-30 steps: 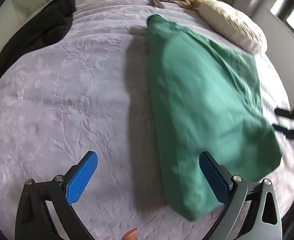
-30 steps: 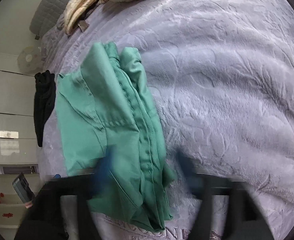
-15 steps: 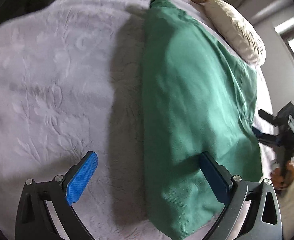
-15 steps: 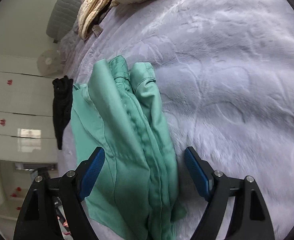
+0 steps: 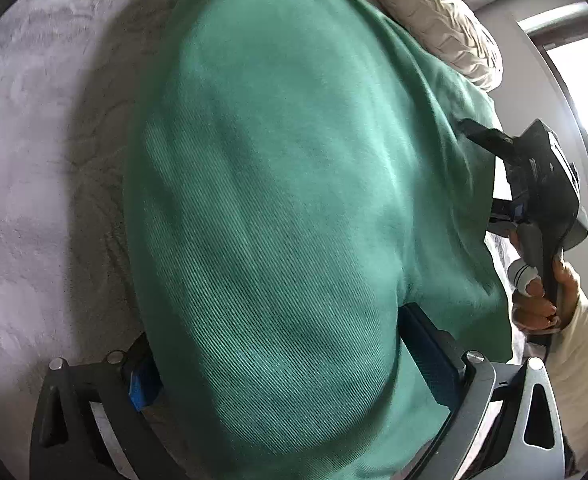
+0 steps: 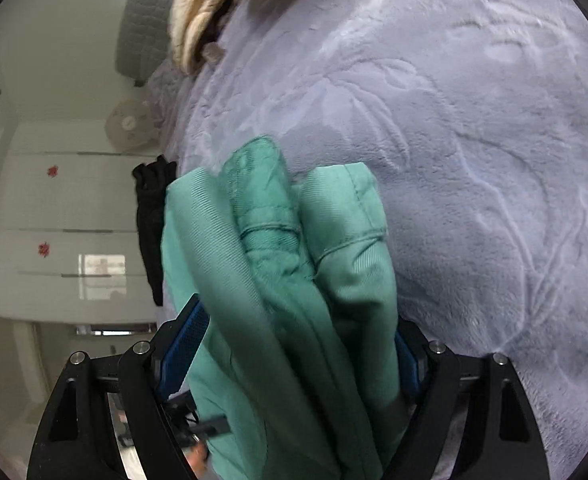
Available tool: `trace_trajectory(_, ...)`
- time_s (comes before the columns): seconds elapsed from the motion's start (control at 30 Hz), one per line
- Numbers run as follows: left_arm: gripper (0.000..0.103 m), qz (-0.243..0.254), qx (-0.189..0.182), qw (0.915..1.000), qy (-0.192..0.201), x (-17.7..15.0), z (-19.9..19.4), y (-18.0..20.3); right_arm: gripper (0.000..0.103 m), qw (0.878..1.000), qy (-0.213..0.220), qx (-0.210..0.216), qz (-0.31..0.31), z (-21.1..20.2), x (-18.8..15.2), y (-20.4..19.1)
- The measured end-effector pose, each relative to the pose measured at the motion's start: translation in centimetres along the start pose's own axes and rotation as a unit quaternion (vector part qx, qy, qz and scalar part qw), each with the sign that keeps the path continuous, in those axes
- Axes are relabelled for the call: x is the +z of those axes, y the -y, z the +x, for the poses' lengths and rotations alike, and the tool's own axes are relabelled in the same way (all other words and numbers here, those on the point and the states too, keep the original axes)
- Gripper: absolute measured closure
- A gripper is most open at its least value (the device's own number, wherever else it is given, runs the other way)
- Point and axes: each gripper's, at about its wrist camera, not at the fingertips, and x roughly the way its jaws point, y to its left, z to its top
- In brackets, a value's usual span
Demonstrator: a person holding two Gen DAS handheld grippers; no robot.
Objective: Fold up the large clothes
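Observation:
A folded green garment lies on the lilac bed cover. My left gripper straddles its near end: the cloth fills the gap between the blue pads, and the jaws are closing. At the garment's other end, my right gripper has the bunched green folds between its blue pads, jaws also closing a little. In the left wrist view the right gripper shows at the garment's right edge, held by a person's hand.
A cream quilted pillow lies beyond the garment, by a window. In the right wrist view, a cream garment lies at the bed's head, a black garment hangs off the bed's left edge, and a fan and white wardrobe stand beyond.
Both grippers have come down and forward onto the green garment; it now lies between each pair of pads. The left jaws have narrowed slightly.

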Motion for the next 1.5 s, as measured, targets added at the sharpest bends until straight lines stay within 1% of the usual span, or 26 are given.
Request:
trace_trajectory(0.03,0.014,0.006,-0.002,0.9999,0.01,-0.3,-0.6,0.0,0.046,1.0,-0.003,0.002,-0.002,0.1,-0.1,-0.1)
trace_trajectory(0.07,0.025,0.01,-0.002,0.9998,0.014,-0.5,-1.1,0.1,0.073,1.0,-0.006,0.011,0.0,0.1,-0.1,-0.1)
trace_trajectory(0.1,0.033,0.017,-0.005,0.9997,0.02,-0.8,-1.6,0.0,0.074,1.0,-0.003,0.017,0.004,0.0,-0.2,0.0)
trace_trajectory(0.13,0.037,0.023,-0.014,0.9993,0.026,-1.0,-2.4,0.0,0.079,1.0,0.002,0.029,0.007,-0.2,-0.4,-0.1)
trace_trajectory(0.17,0.042,0.03,-0.02,0.9989,0.031,-1.3,-3.1,0.1,0.081,0.999,0.007,0.045,0.012,-0.4,-0.7,-0.3)
trace_trajectory(0.2,0.045,0.033,-0.023,0.9986,0.034,-1.3,-3.6,0.2,0.082,0.998,0.012,0.062,0.017,-0.7,-1.1,-0.5)
trace_trajectory(0.3,0.047,0.039,-0.045,0.997,0.05,-1.7,-5.8,0.7,0.083,0.993,0.027,0.108,0.029,-1.6,-1.9,-1.4)
trace_trajectory(0.37,0.047,0.039,-0.062,0.9957,0.057,-2.2,-7.7,1.0,0.083,0.991,0.03,0.126,0.038,-2.1,-2.8,-2.3)
trace_trajectory(0.5,0.047,0.052,-0.067,0.9945,0.061,-4.4,-11.3,0.8,0.083,0.991,0.024,0.124,0.033,-2.6,-5.2,-5.2)
trace_trajectory(0.6,0.047,0.053,-0.071,0.9947,0.052,-6.6,-13.8,-0.5,0.083,0.992,0.014,0.121,0.028,-2.3,-7.6,-7.1)
trace_trajectory(0.7,0.047,0.052,-0.07,0.9953,0.041,-9.9,-16.5,-3.0,0.083,0.993,0.002,0.12,0.025,-1.2,-11.3,-9.0)
trace_trajectory(0.8,0.047,0.058,-0.051,0.9966,0.028,-13.4,-18.3,-5.5,0.083,0.991,-0.006,0.127,0.043,0.5,-15.0,-9.4)
trace_trajectory(0.83,0.047,0.058,-0.045,0.997,0.023,-14.4,-18.8,-6.2,0.083,0.99,-0.011,0.132,0.057,1.6,-16.9,-9.4)
trace_trajectory(0.93,0.047,0.043,-0.03,0.9986,0.001,-17.9,-19.4,-9.4,0.083,0.986,-0.021,0.138,0.085,4.3,-20.3,-8.9)
trace_trajectory(1.0,0.047,0.027,-0.024,0.9992,-0.014,-19.5,-18.8,-11.3,0.083,0.984,-0.024,0.139,0.106,6.6,-22.4,-8.5)
trace_trajectory(1.03,0.047,0.019,-0.022,0.9993,-0.022,-20.0,-18.1,-12.0,0.083,0.984,-0.024,0.136,0.108,7.3,-22.8,-8.3)
trace_trajectory(1.13,0.043,-0.005,-0.018,0.9994,-0.028,-21.3,-16.7,-14.0,0.083,0.988,-0.019,0.109,0.11,9.2,-23.5,-8.0)
trace_trajectory(1.2,0.042,-0.007,-0.019,0.9995,-0.025,-21.6,-16.9,-14.5,0.08,0.993,-0.015,0.074,0.095,9.2,-23.5,-8.6)
trace_trajectory(1.23,0.042,-0.004,-0.021,0.9995,-0.025,-21.8,-17.3,-14.5,0.079,0.996,-0.014,0.045,0.08,9.0,-23.3,-9.3)
trace_trajectory(1.3,0.042,0.008,-0.018,0.9995,-0.025,-22.3,-18.8,-14.7,0.067,0.999,-0.013,-0.033,0.038,8.0,-22.9,-11.1)
trace_trajectory(1.33,0.042,0.013,-0.015,0.9995,-0.025,-22.4,-19.4,-14.7,0.059,0.998,-0.005,-0.066,0.018,7.1,-22.6,-12.0)
trace_trajectory(1.37,0.042,0.016,-0.012,0.9995,-0.024,-22.3,-19.6,-14.4,0.056,0.995,0.003,-0.097,0.0,6.4,-22.7,-12.8)
trace_trajectory(1.4,0.042,0.021,-0.006,0.9996,-0.021,-22.6,-20.2,-14.2,0.056,0.991,0.016,-0.128,-0.023,5.6,-22.8,-13.9)
trace_trajectory(1.43,0.042,0.03,0.006,0.9994,-0.014,-23.0,-21.1,-14.2,0.056,0.988,0.028,-0.143,-0.043,5.0,-23.0,-14.7)
trace_trajectory(1.47,0.042,0.041,0.023,0.9989,-0.003,-23.5,-22.1,-14.1,0.063,0.986,0.039,-0.151,-0.06,4.4,-23.2,-15.6)
trace_trajectory(1.5,0.042,0.048,0.032,0.9983,0.004,-23.6,-22.7,-14.0,0.07,0.984,0.048,-0.151,-0.078,3.8,-23.4,-16.3)
